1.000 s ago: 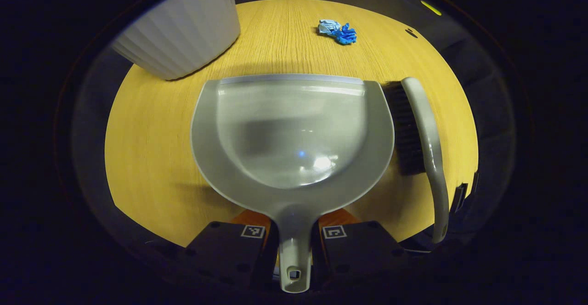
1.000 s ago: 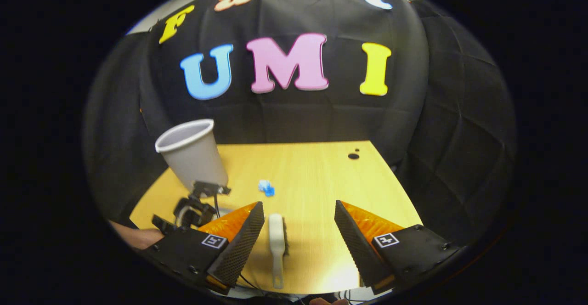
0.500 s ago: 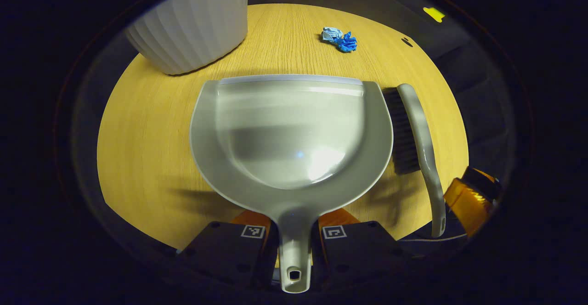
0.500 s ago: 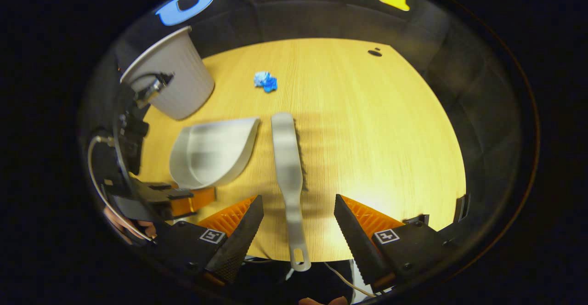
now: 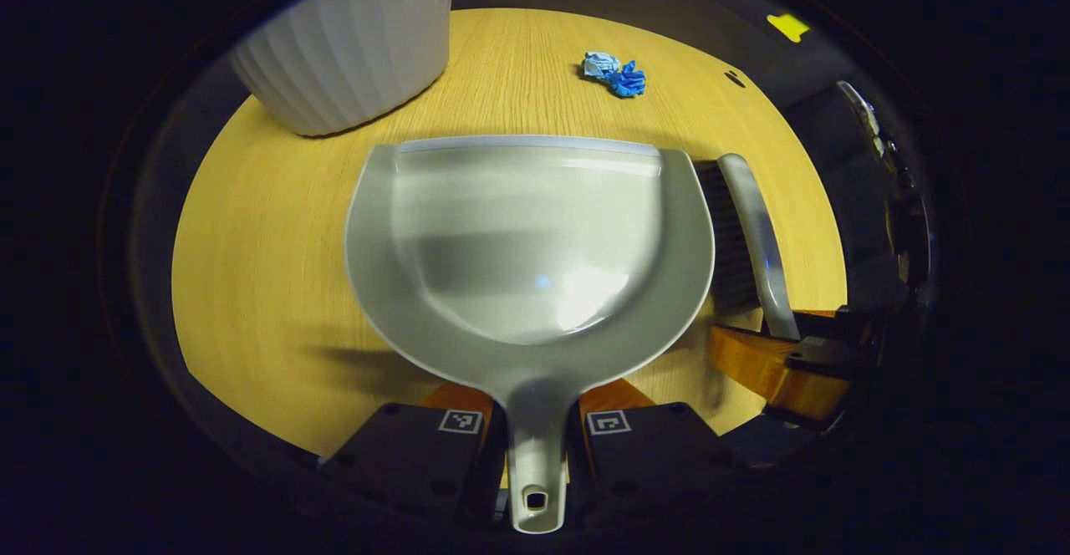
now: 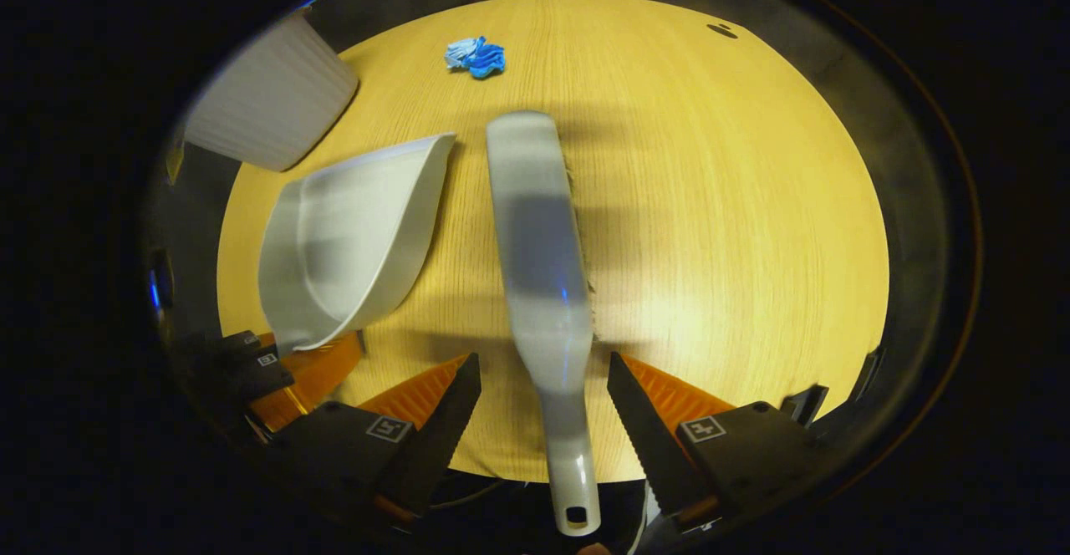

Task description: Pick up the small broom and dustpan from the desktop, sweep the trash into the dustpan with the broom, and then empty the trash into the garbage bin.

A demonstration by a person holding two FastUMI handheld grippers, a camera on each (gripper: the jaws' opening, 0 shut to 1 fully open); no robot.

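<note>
Left claw (image 5: 535,442) is clamped on the dustpan (image 5: 531,241) handle; right claw (image 6: 543,430) gapes apart, straddling the broom (image 6: 539,262) handle untouched. Both rest on the tabletop (image 6: 719,204).

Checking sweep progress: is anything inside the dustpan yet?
The dustpan bowl looks empty in both views. The blue trash lies on the desktop beyond its front lip. What lies beneath the pan is covered.
</note>
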